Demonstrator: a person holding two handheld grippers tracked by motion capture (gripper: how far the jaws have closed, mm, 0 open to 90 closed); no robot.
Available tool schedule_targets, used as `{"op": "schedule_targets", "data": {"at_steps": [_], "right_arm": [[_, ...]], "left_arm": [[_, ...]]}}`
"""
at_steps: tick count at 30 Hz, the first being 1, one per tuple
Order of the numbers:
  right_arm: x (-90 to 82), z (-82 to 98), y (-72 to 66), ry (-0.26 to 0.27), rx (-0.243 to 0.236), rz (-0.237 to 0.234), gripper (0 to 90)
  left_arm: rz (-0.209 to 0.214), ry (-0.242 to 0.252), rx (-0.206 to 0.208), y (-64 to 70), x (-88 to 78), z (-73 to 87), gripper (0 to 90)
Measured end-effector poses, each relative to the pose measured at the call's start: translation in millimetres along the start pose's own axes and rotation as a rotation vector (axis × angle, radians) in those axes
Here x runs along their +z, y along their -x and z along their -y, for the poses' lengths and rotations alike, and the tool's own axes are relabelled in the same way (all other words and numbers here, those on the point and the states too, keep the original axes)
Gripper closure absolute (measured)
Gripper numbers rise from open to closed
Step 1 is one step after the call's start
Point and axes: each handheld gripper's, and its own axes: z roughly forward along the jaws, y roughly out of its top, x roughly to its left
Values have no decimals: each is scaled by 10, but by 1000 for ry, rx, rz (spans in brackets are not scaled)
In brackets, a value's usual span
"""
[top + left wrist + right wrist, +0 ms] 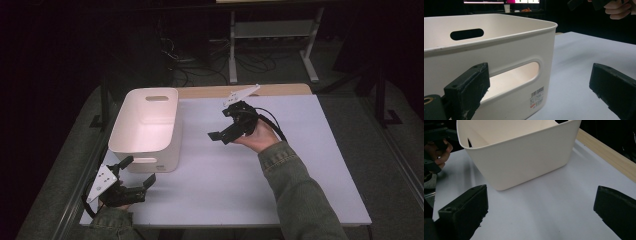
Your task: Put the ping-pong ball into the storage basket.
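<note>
From the high view we look forward and down on the white-covered table (240, 185). From the left gripper view we sit low and very near the white plastic handled bin (499, 55), facing its end wall. From the right gripper view we look down across the bin's long side (524, 157) from farther off. All three share this bin.

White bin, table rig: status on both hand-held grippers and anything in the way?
Left hand-held gripper open, at the white bin's near end. Right hand-held gripper open, raised beside the bin. Nothing held; white tabletop between them bare.
</note>
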Motion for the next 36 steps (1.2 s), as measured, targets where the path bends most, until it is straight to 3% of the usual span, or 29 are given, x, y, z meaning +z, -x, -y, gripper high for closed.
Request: {"op": "schedule_targets", "data": {"at_steps": [21, 36], "right_arm": [[-250, 427, 76, 50, 66, 18, 0], [-480, 735, 58, 78, 95, 75, 0]], "left_arm": [[1, -1, 3, 5, 12, -1, 26], [-1, -3, 5, 11, 17, -1, 26]]}}
